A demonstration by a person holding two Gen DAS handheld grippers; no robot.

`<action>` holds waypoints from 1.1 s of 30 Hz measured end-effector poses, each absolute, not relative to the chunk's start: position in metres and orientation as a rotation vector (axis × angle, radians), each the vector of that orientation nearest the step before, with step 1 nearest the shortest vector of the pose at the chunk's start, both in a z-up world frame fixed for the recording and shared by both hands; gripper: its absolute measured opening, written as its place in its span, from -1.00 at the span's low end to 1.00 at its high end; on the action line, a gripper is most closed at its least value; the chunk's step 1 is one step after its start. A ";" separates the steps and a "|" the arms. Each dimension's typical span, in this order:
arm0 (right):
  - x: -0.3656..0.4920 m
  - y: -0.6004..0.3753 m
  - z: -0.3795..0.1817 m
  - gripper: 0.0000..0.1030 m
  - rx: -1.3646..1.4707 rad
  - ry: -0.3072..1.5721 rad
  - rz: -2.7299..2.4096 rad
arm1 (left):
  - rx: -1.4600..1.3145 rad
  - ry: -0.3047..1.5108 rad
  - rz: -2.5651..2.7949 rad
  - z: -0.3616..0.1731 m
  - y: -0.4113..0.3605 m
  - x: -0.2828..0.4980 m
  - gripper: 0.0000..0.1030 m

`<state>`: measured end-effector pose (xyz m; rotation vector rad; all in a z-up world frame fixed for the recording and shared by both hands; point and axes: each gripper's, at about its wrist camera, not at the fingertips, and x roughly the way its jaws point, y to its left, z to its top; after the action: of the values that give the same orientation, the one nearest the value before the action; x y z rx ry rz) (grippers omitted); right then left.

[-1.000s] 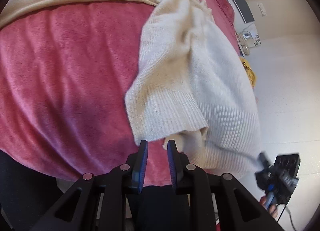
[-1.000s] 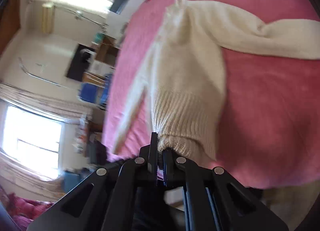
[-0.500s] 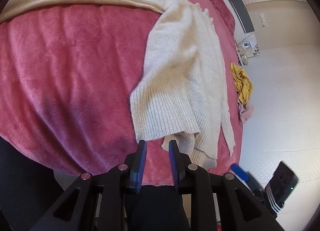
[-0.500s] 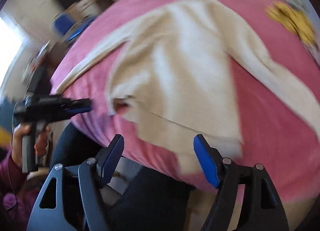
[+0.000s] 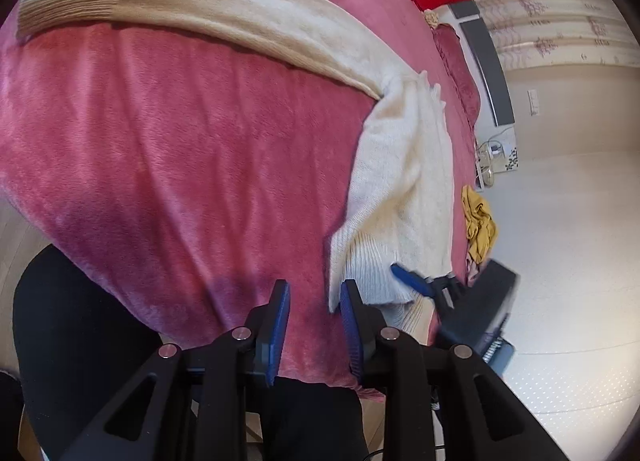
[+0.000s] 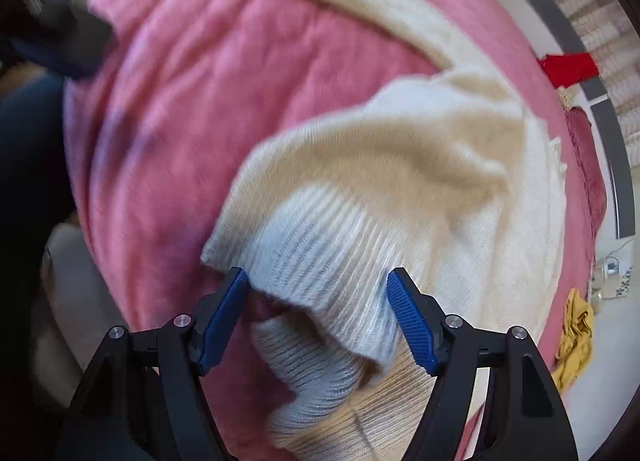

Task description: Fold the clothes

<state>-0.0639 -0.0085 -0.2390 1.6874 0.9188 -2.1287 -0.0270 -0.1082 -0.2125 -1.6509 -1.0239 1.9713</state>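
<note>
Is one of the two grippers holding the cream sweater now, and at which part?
Nothing is held. The right gripper is open around the ribbed hem of the sweater, not closed. The left gripper is open and empty.

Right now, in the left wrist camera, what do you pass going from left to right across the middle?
Fuzzy pink blanket → folded cream knitted sweater → crumpled mustard-yellow cloth → pale speckled floor.
</note>
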 end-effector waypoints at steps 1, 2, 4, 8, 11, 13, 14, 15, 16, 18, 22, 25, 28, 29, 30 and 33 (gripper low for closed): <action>-0.067 -0.004 -0.245 0.45 1.743 0.868 -2.110 | -1.647 -1.031 1.969 -0.214 -0.110 -0.027 -0.50; -0.069 0.001 -0.246 0.46 1.762 0.818 -2.117 | -1.645 -1.040 1.968 -0.215 -0.112 -0.027 -0.50; -0.073 0.010 -0.246 0.43 1.803 0.714 -2.114 | -1.644 -1.054 1.963 -0.218 -0.115 -0.027 -0.50; -0.086 0.038 -0.236 -0.80 1.847 0.321 -2.148 | -1.638 -1.077 1.951 -0.219 -0.117 -0.026 -0.50; -0.095 0.061 -0.226 -0.82 1.841 0.003 -2.174 | -1.619 -1.088 1.963 -0.215 -0.119 -0.026 -0.49; -0.099 0.076 -0.220 -0.81 1.818 -0.249 -2.102 | -1.606 -1.095 1.973 -0.212 -0.121 -0.026 -0.49; -0.101 0.080 -0.219 -0.80 1.819 -0.317 -2.057 | -1.600 -1.098 1.978 -0.210 -0.122 -0.026 -0.49; -0.102 0.080 -0.216 -0.81 1.813 -0.285 -2.069 | -1.593 -1.101 1.983 -0.208 -0.123 -0.026 -0.49; -0.102 0.079 -0.213 -0.81 1.800 -0.277 -2.071 | -1.586 -1.104 1.988 -0.207 -0.124 -0.027 -0.49; -0.102 0.079 -0.204 -0.81 1.731 -0.400 -2.018 | -1.573 -1.111 1.998 -0.203 -0.126 -0.027 -0.49; -0.101 0.075 -0.185 -0.81 1.560 -0.664 -1.883 | -1.540 -1.129 2.022 -0.195 -0.132 -0.028 -0.49; -0.101 0.060 -0.185 -0.79 1.478 -0.757 -1.809 | -1.497 -1.136 2.068 -0.182 -0.140 -0.033 -0.49; -0.100 0.028 -0.218 -0.20 1.620 -0.663 -1.774 | -1.459 -1.115 2.122 -0.169 -0.144 -0.042 -0.49; -0.099 0.018 -0.229 0.03 1.667 -0.635 -1.756 | -1.450 -1.101 2.136 -0.165 -0.143 -0.046 -0.49; -0.098 0.007 -0.235 0.03 1.686 -0.609 -1.737 | -1.443 -1.082 2.147 -0.161 -0.140 -0.051 -0.49; -0.089 -0.006 -0.229 0.06 1.671 -0.513 -1.750 | -1.431 -0.977 2.208 -0.151 -0.136 -0.075 -0.49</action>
<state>-0.0894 -0.0058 -0.2289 1.6711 -0.5131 -1.7503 -0.0752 -0.1357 -0.1512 -1.4307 -0.9765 2.2079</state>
